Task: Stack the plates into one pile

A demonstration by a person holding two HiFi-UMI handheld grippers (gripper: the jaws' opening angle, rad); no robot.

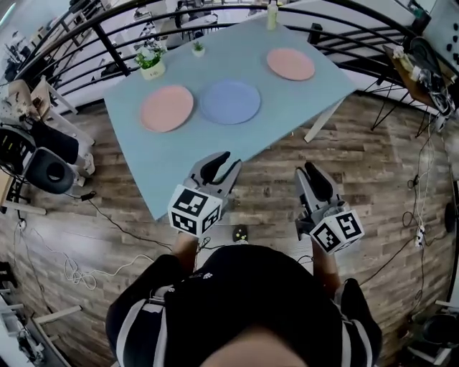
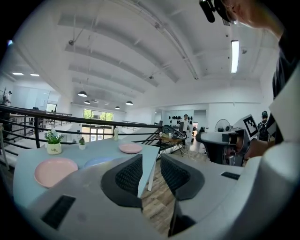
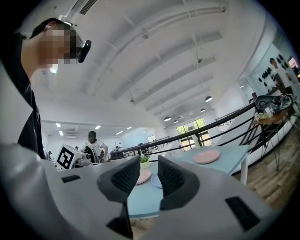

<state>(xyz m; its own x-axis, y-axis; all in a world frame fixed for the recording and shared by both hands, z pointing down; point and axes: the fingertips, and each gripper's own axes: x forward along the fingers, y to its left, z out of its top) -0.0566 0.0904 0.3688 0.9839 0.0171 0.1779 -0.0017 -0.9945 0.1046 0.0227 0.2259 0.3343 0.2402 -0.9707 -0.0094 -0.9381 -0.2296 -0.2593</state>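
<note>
All three plates lie on the desk (image 1: 215, 154), placed here from the middle plate (image 1: 230, 102). The left plate (image 1: 166, 108) lies just beside it on its left. The far plate (image 1: 290, 64) lies well apart, to its right and farther back. A potted plant (image 1: 150, 63) stands behind it to the left, and a smaller pot (image 1: 198, 49) stands behind it, between that plant and a bottle (image 1: 272, 14) at the back edge. In front of the middle plate, the left tool (image 1: 224, 163) is at the desk's near edge. The right tool (image 1: 308, 170) is to the right of the left one, over the floor (image 1: 373, 165).
</note>
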